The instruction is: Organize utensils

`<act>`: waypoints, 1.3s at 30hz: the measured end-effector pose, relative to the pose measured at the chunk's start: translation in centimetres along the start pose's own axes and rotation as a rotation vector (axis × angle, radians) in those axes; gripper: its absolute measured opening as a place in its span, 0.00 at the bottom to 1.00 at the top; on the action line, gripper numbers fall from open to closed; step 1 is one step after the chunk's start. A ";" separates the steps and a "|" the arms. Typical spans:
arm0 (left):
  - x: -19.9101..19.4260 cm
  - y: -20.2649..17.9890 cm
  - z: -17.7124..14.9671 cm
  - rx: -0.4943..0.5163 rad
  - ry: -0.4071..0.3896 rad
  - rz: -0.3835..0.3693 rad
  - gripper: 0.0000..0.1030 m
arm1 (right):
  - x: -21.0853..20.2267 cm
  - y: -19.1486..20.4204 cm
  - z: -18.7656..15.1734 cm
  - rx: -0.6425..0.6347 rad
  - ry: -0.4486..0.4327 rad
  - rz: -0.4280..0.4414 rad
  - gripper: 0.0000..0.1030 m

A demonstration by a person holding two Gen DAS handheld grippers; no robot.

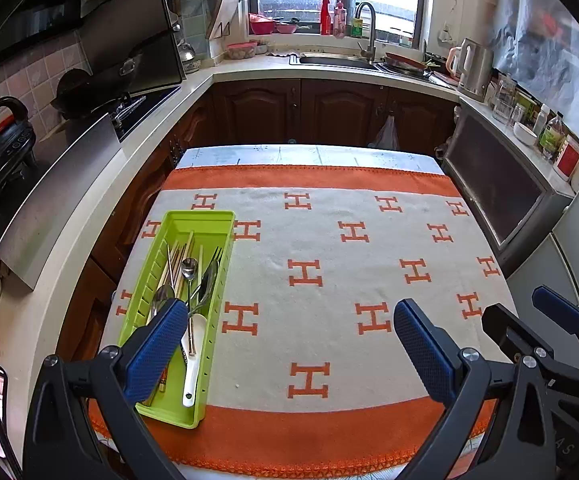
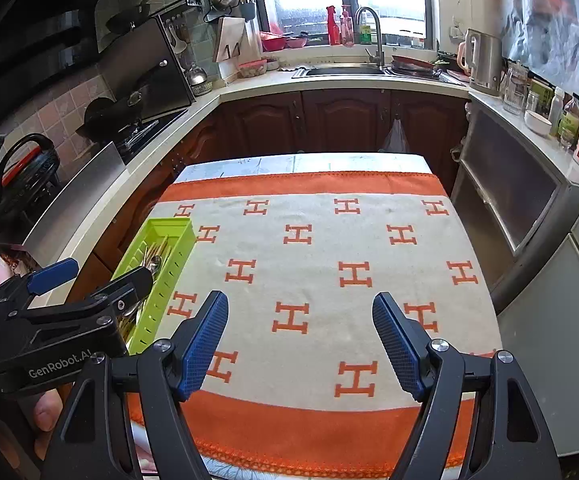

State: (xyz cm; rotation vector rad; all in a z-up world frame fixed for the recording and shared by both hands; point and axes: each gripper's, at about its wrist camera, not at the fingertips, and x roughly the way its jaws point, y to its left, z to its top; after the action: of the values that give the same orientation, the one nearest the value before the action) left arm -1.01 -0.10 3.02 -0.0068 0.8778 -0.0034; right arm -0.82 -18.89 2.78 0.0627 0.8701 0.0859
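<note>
The long lime-green plastic utensil tray [image 1: 177, 312], loaded with metal spoons, forks and chopsticks, is being kept at the cloth-covered counter [image 1: 329, 248]'s left edge. Both the left gripper [image 1: 289, 356] and right gripper [image 2: 301, 344] are being held with fingers spread, empty. The tray is likely being risked: a nudge could tip it off.

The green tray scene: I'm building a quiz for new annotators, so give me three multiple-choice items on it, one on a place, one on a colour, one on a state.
1. Where on the cloth does the green tray sit?
A. left edge
B. centre
C. right edge

2. What colour is the cloth's H pattern?
A. blue
B. orange
C. black

3. How does the right gripper stand?
A. shut on a spoon
B. shut, empty
C. open, empty

Answers:
1 A, the tray lies along the cloth's left side.
2 B, every H is orange on cream.
3 C, its blue pads stand wide apart over bare cloth.
</note>
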 end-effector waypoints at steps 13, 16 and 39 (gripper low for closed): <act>0.4 0.0 0.0 0.006 0.000 0.010 0.99 | 1.0 -0.4 -0.1 0.015 0.013 0.002 0.74; 0.5 0.0 0.0 0.009 0.000 0.013 0.99 | 1.2 -0.5 -0.2 0.018 0.016 0.003 0.74; 0.6 0.0 0.0 0.013 0.001 0.015 0.99 | 1.3 -0.4 -0.8 0.030 0.018 0.002 0.74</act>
State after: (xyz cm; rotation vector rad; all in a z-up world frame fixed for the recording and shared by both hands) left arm -0.66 -0.07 2.52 0.0113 0.8792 0.0047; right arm -0.64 -19.17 1.24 0.0906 0.8896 0.0751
